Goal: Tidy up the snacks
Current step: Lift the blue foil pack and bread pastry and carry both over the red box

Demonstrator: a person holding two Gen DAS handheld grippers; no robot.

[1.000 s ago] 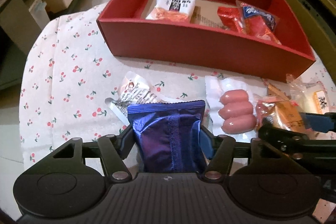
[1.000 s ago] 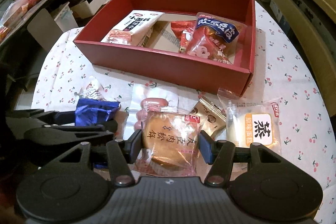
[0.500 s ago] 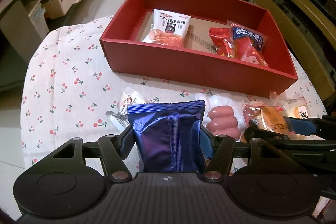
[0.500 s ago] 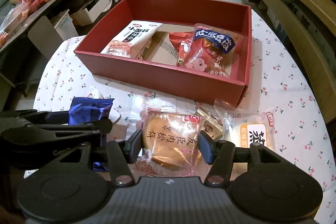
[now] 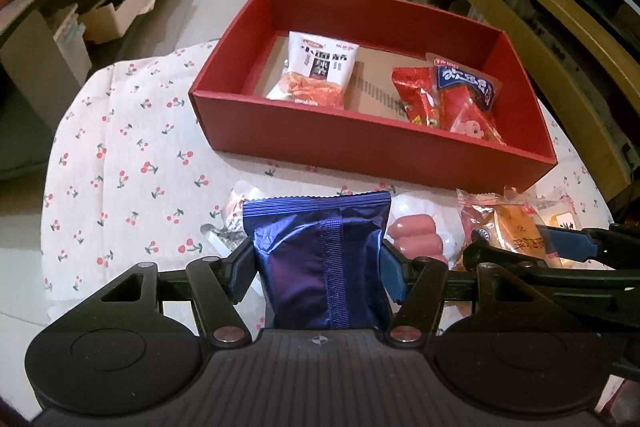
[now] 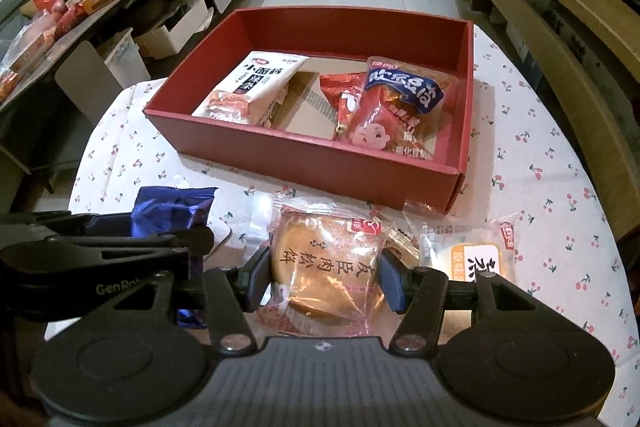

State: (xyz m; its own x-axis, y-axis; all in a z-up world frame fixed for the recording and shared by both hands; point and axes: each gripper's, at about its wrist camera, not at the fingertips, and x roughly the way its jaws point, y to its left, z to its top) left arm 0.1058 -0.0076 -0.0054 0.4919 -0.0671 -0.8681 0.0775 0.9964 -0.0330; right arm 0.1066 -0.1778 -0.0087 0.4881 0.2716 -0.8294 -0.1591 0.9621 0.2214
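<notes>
Nearest, the left gripper [image 5: 318,259] clamps a blue packet [image 5: 322,259], the right gripper [image 6: 324,277] a clear-wrapped cake [image 6: 326,271] printed 友臣肉松饼, its neighbour arm reading "GenRo". Beyond, loose snacks on the cherry cloth [image 6: 560,187], then the red box [image 6: 320,157] holding three packets.

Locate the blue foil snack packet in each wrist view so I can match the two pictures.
Left wrist view: blue foil snack packet bottom centre, clamped in the left claw.
Right wrist view: same packet at lower left, in the neighbouring claw.
Shared landmark: the red box beyond it.
</notes>
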